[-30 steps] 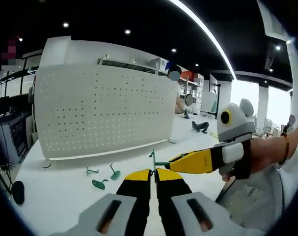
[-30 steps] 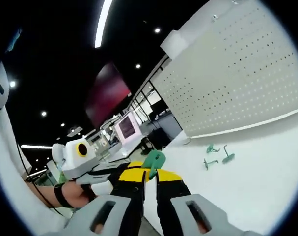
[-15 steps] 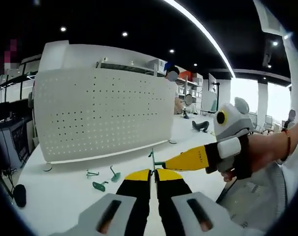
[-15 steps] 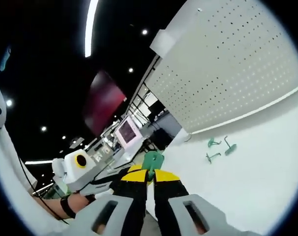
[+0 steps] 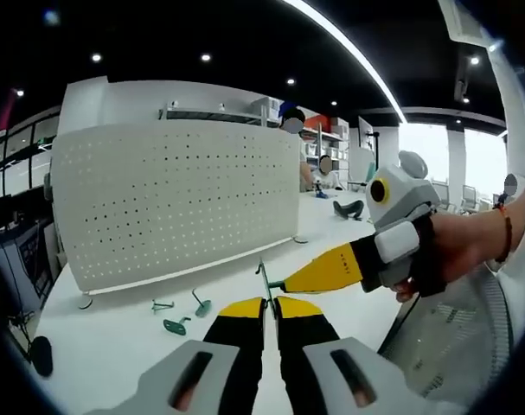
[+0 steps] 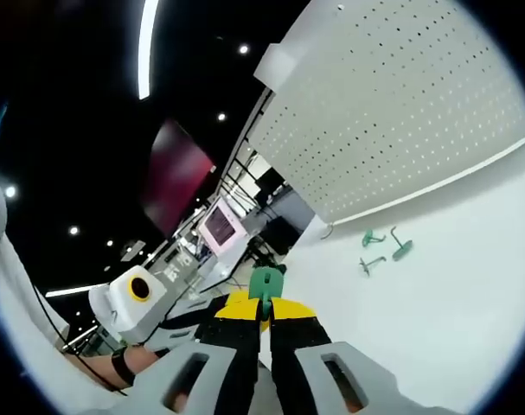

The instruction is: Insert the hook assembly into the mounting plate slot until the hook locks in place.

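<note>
Both grippers are clenching one green hook (image 5: 264,281) at lower centre: left gripper (image 5: 269,303), right gripper (image 6: 262,303). Right gripper is tilting up since a second ago; pegboard (image 5: 176,194) remains well apart, insertion pending.

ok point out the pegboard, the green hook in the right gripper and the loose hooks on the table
pegboard (image 5: 176,203), left gripper view, middle of its perforated face
green hook (image 6: 266,284), right gripper view, flat head above the jaw tips
loose hooks (image 5: 177,325), left gripper view, base of the nearest one
</note>
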